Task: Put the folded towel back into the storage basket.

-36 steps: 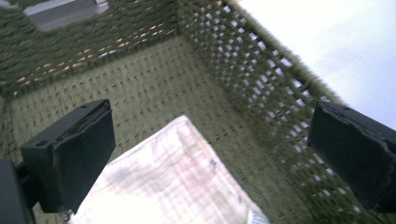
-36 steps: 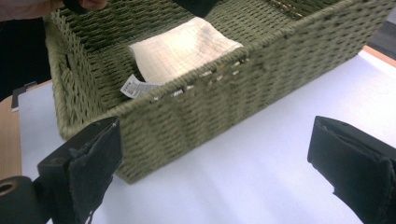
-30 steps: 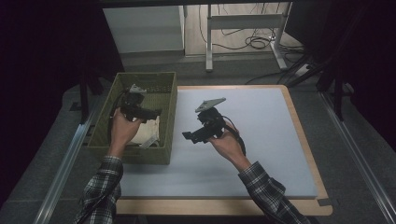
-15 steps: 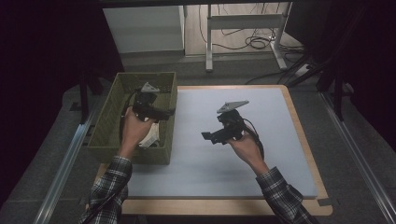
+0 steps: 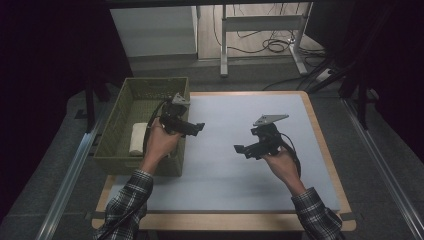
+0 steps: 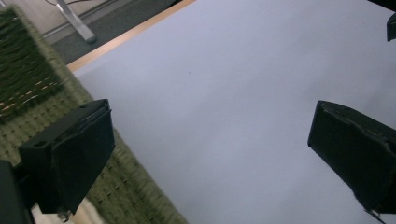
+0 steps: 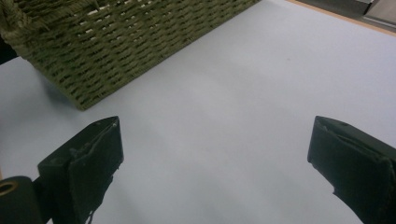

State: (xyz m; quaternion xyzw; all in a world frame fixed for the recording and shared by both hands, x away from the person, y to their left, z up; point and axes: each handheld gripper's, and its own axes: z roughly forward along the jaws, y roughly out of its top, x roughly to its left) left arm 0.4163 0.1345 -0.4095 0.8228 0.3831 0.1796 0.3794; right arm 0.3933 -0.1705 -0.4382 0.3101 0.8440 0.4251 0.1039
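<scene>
Now both claws hang empty above the bench (image 5: 225,170). The left claw (image 5: 199,127) sits just past the right rim of the basket (image 5: 117,125), pointing out over the pale mat; in the left gripper view its jaws stand wide apart with nothing between them, the woven wall (image 6: 28,93) under the left jaw. The right claw (image 5: 240,149) hovers over the middle of the mat, well apart from the basket, and its jaws are likewise spread wide with bare mat between them.

A white roll (image 5: 137,138) lies inside the basket, against the floor near the bench's left edge, its long side running toward the far edge. It looks soft, like a rolled cloth, though it is too small to be sure.

Judging by this, the roll is stowed and the hands are drawing clear. If the roll is instead to be lifted out, the left claw is the better choice, being nearest. It should swing over the rim and come down from above, jaws kept wide, and close across the short width of the roll near its middle, so that the ends do not sag or unwind. The basket walls are tall, so a steep approach would avoid catching a jaw on the weave or tipping the basket. The right claw could steady the basket's near-right corner, or simply stay over the mat out of the way.
</scene>
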